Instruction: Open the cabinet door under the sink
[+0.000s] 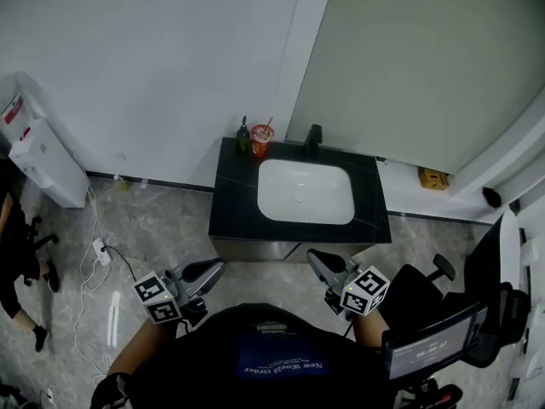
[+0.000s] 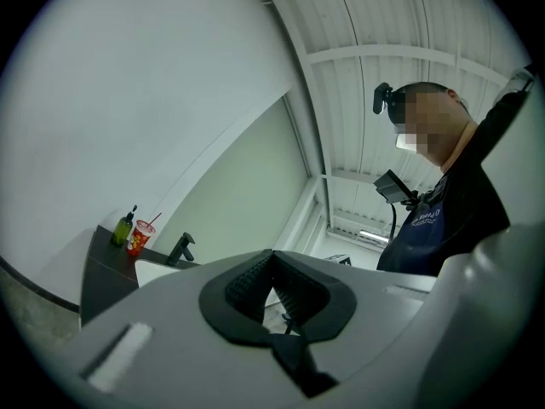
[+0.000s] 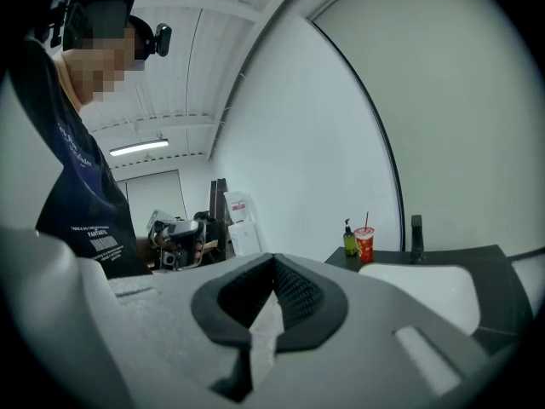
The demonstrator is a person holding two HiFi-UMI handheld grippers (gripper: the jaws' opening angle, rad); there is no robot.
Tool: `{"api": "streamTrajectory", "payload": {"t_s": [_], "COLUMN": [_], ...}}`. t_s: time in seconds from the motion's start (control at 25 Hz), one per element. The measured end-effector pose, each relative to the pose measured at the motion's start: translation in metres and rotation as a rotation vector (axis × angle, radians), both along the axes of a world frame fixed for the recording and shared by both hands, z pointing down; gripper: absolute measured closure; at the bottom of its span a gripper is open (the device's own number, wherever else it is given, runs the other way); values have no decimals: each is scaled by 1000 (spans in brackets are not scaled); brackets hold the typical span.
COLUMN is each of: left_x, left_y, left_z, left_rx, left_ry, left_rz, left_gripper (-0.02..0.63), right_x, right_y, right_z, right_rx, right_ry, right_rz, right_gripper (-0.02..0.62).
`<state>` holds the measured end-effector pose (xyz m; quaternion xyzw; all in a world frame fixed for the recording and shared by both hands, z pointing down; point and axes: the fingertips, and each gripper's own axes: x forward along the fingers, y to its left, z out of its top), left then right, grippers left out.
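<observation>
The sink cabinet (image 1: 255, 250) stands against the wall under a black countertop (image 1: 230, 203) with a white basin (image 1: 305, 192); from above only a thin strip of its front shows. A dark tap (image 1: 312, 136), a green soap bottle (image 1: 243, 137) and a red cup (image 1: 261, 140) stand at the back of the top. My left gripper (image 1: 217, 265) and right gripper (image 1: 312, 256) hover side by side in front of the cabinet, apart from it, both shut with nothing held. In the left gripper view the left gripper (image 2: 272, 254) shows its pads meeting; in the right gripper view the right gripper (image 3: 274, 258) does too.
A white appliance (image 1: 47, 164) stands at the left wall, with a power strip and cables (image 1: 102, 250) on the grey floor. A chair (image 1: 426, 279) and a stand with a screen (image 1: 434, 339) are at the right. A person's leg (image 1: 17, 262) shows at the left edge.
</observation>
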<state>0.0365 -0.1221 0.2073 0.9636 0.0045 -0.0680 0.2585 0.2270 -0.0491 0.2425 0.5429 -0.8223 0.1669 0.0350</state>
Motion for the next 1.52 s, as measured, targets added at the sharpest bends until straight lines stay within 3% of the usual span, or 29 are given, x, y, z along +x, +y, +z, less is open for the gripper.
{"api": "streamTrajectory", "payload": {"t_s": [0.32,0.48,0.6,1.0,1.28,1.52], "left_x": [65,112,132,130,109,80], "left_y": [-14,-8,4,17,11,5], "left_z": [11,15,24,55,88,164], "left_rx": [0,-25,-41,-83,-163,-113], "left_ry": [-59,-76,-118,-180,-104,-228], "left_rz": [-194,-259,-302,-411,-394,-366], "left_gripper": [606,607,606,606,606,607], "right_x": [58,94,99,61,16,-24], "right_y": [-49,-74,-80,-79,-77,-80], "right_z": [26,25,33,87,127,176], "right_rx": [3,11,21,-12,-35,-87], "right_ry": [-68,-60,-44,27,155,195], "right_rz": [-209,-321,-415,-611,-667,-675], "right_gripper": [597,597,598,598,598,597]}}
